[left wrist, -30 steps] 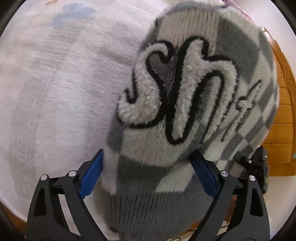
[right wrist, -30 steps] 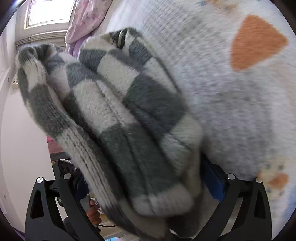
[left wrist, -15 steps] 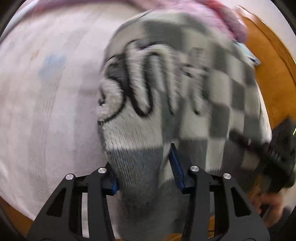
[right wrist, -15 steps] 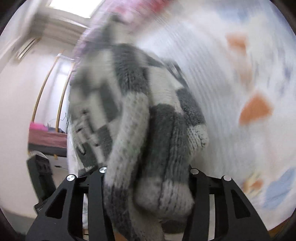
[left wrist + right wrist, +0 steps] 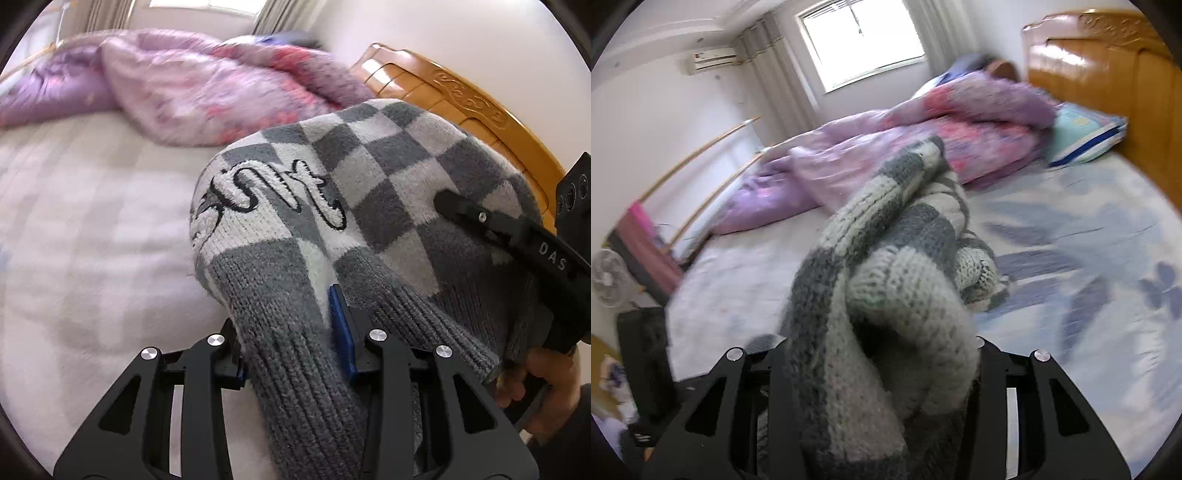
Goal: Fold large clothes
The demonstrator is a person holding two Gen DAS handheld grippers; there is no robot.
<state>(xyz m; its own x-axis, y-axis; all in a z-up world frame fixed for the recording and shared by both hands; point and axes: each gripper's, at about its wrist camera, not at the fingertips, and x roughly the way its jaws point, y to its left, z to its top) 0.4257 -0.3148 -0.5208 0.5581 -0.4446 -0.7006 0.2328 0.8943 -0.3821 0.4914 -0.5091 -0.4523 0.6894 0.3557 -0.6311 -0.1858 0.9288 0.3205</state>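
A grey and white checkered knit sweater (image 5: 369,192) with fuzzy white lettering is held up over the bed. My left gripper (image 5: 291,332) is shut on its ribbed grey hem. The blue pad (image 5: 340,325) of one finger shows against the knit. My right gripper (image 5: 882,354) is shut on a thick bunch of the same sweater (image 5: 894,258), which hides its fingertips. The right gripper also shows in the left wrist view (image 5: 517,240), pressed on the sweater's right side, with the person's hand below it.
The bed sheet (image 5: 92,240) is white with pale patches; it also shows in the right wrist view (image 5: 1089,258) with blue leaf prints. A crumpled purple and pink quilt (image 5: 923,140) lies at the far end. A wooden headboard (image 5: 1108,74), a pillow (image 5: 1082,136) and a fan (image 5: 609,277) stand around.
Both grippers have closed on the sweater and lifted it off the bed. The views have tilted up from the sheet to the room.
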